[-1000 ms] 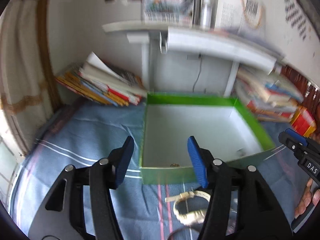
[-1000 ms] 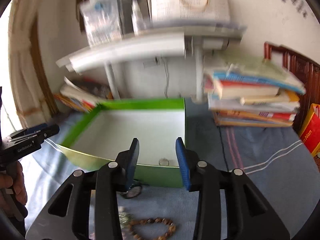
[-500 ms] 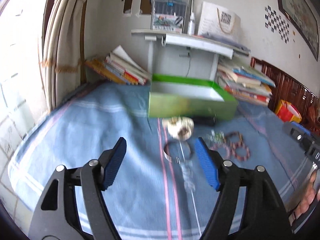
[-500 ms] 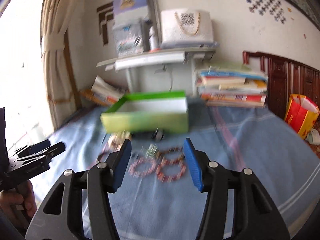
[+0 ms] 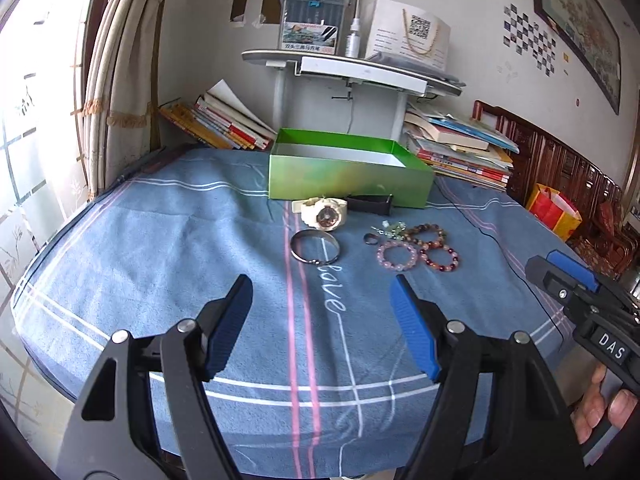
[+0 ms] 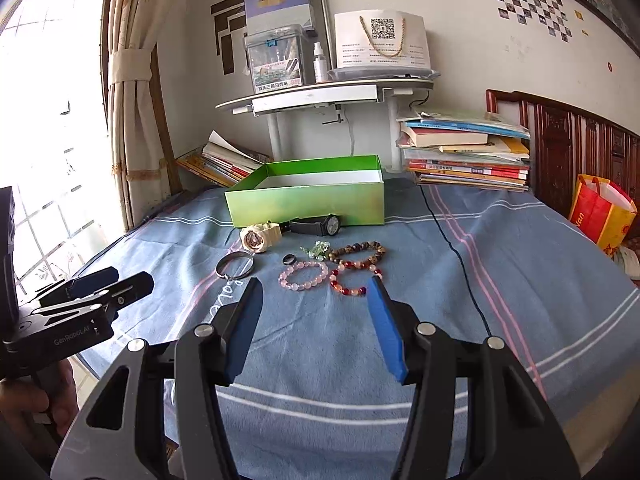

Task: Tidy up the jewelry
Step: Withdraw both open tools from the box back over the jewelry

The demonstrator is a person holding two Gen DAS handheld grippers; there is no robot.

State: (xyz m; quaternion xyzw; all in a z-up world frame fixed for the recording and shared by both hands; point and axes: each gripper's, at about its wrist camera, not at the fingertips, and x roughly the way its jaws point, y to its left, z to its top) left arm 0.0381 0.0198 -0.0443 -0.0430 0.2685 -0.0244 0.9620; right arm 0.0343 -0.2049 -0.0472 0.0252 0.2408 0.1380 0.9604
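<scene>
Left wrist view, left gripper (image 5: 322, 294): jaws held wide, nothing gripped, only blanket (image 5: 160, 248) seen between.
Right gripper (image 6: 316, 292): jaws parted moderately, nothing held; red bead bracelet (image 6: 352, 278) seen just past the tips.
Jewelry: laid in a cluster on the blanket before the box; cream watch (image 5: 322, 212), black watch (image 6: 320, 225), metal bangle (image 5: 315, 247), dark ring (image 6: 289, 259), pink bracelet (image 6: 304, 276), brown bracelet (image 6: 358, 252).
Green box (image 6: 308, 204): open, white inside; floor hidden by near wall, contents not made out.
Green-white trinket (image 6: 316, 249): too small to identify.
Open room: bare blanket left of the bangle and toward the near edge.
</scene>
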